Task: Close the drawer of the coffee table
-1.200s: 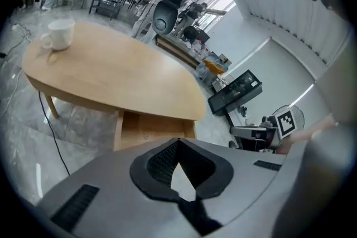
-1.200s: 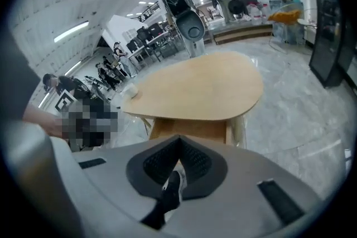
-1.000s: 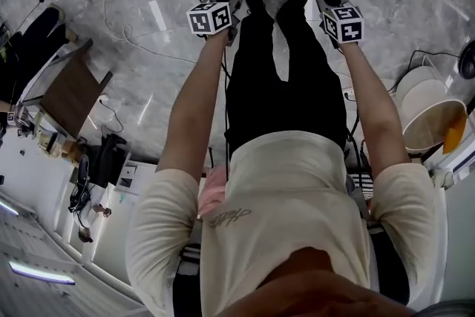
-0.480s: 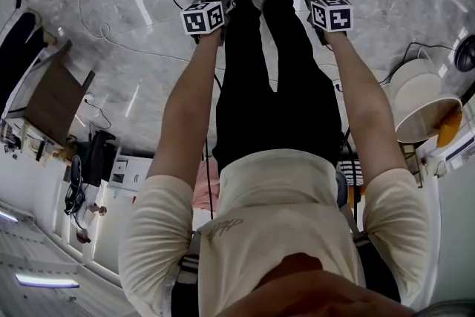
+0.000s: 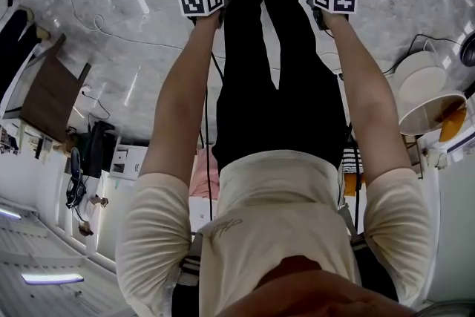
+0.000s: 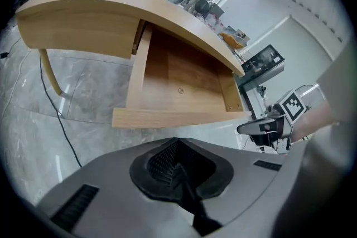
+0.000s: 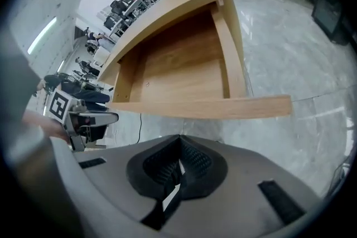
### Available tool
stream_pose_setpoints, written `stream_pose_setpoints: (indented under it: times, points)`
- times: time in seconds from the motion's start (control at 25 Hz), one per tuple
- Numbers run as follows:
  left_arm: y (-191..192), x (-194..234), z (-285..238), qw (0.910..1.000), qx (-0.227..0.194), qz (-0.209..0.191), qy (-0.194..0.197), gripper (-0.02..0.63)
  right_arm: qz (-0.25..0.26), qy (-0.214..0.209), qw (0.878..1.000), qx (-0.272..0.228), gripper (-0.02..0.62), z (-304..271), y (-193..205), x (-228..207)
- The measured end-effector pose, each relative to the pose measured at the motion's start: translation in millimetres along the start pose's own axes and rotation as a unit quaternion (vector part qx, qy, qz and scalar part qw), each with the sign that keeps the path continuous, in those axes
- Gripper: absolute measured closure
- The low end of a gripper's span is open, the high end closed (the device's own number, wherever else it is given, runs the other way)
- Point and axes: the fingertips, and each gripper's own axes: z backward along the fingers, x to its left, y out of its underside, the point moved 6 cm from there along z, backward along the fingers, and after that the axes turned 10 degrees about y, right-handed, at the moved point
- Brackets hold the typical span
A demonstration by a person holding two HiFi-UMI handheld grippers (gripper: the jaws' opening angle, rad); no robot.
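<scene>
Facing the open, probably rigid pale-wood drawer under the curved wooden bench's front edge, left claw and right claw, both closed empty, could push its front board.

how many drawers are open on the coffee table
1: the drawer stands pulled out from under the tabletop, empty inside. Drawers on the table's other sides, if any, would be hidden.

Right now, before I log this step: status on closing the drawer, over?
Left gripper shut, empty. Right gripper shut, empty. Drawer wide open, its front just ahead of both, untouched. Nothing seen in the way.
</scene>
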Motion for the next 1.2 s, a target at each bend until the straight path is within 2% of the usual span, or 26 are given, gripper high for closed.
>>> stream_pose_setpoints:
  times: [0.16,0.36,0.56,0.72,0.84,1.0,1.12,1.2]
  points:
    - [-4,-7,-10,1.0,-0.002,-0.008,0.001,0.601,-0.02,0.001,1.0,-0.011,0.6,-1,-5,-1]
    - [-11,-13,-18,0.9985,0.024,-0.047,-0.011,0.601,-0.084,0.001,0.996,-0.035,0.6,-2,-15,-7]
    - [-9,-7,-16,0.9978,0.033,-0.045,-0.036,0.601,-0.044,0.016,0.998,-0.033,0.6,-1,-17,-6]
    - [-10,-15,-16,0.9963,0.049,-0.052,-0.047,0.601,-0.049,0.035,0.997,-0.04,0.601,4,-17,-7]
    - [-12,-21,-15,0.9962,0.056,-0.039,-0.054,0.601,-0.049,0.046,0.996,-0.052,0.601,7,-16,-6]
    - [-18,-25,-11,0.9973,0.034,-0.007,-0.065,0.601,-0.036,0.029,0.997,-0.058,0.601,12,-19,-6]
    - [-20,-28,-8,0.9968,0.04,-0.013,-0.068,0.601,-0.021,0.018,0.998,-0.051,0.601,17,-22,-1]
    - [-22,-28,-6,0.9967,0.041,-0.017,-0.069,0.601,-0.03,0.012,0.998,-0.05,0.601,19,-24,0]
